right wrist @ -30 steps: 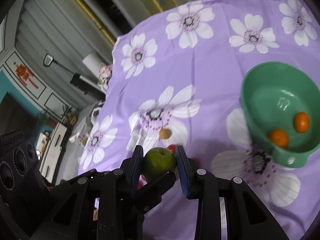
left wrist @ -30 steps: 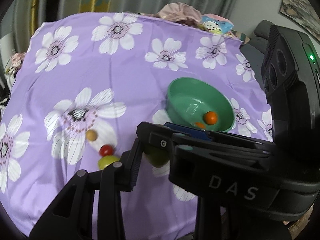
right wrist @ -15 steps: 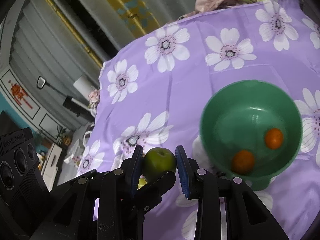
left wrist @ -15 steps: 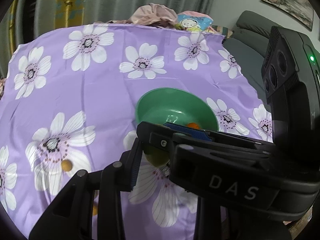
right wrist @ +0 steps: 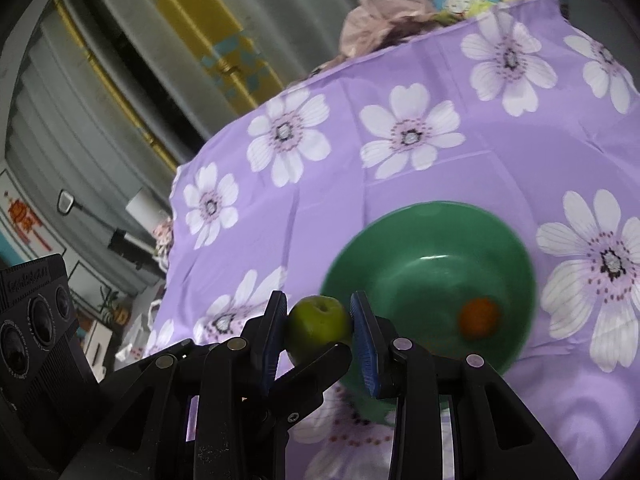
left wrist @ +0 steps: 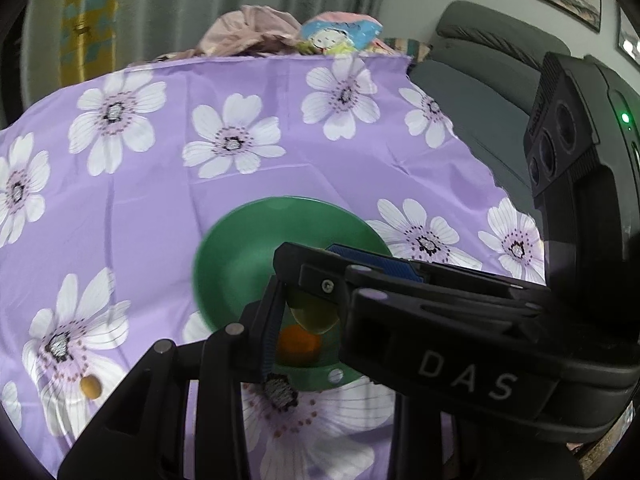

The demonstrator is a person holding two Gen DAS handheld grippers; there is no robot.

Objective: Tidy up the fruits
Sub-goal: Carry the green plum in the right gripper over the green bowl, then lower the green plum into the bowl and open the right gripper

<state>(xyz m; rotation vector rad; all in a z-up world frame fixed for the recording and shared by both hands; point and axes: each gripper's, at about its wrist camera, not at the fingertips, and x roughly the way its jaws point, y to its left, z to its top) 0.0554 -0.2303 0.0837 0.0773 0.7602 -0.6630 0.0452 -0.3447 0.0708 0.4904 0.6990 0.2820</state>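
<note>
My right gripper (right wrist: 319,327) is shut on a green apple (right wrist: 318,325), held above the near left rim of the green bowl (right wrist: 424,240). An orange (right wrist: 479,317) lies in the bowl. In the left wrist view the right gripper crosses in front with the apple (left wrist: 314,314) under it, above the bowl (left wrist: 240,256) and an orange (left wrist: 299,345). My left gripper (left wrist: 304,308) has one blue-padded finger (left wrist: 270,340) left of the apple; its other finger is hidden. A small tan fruit (left wrist: 90,387) lies on the cloth at the left.
The table is covered by a purple cloth with white flowers (left wrist: 224,144). Crumpled cloth and a cartoon-print bag (left wrist: 336,36) lie at its far edge. A grey sofa (left wrist: 480,80) stands to the right. Curtains hang behind.
Both grippers have moved right and toward the bowl with the apple. The red and yellow-green fruits at the left have left the view.
</note>
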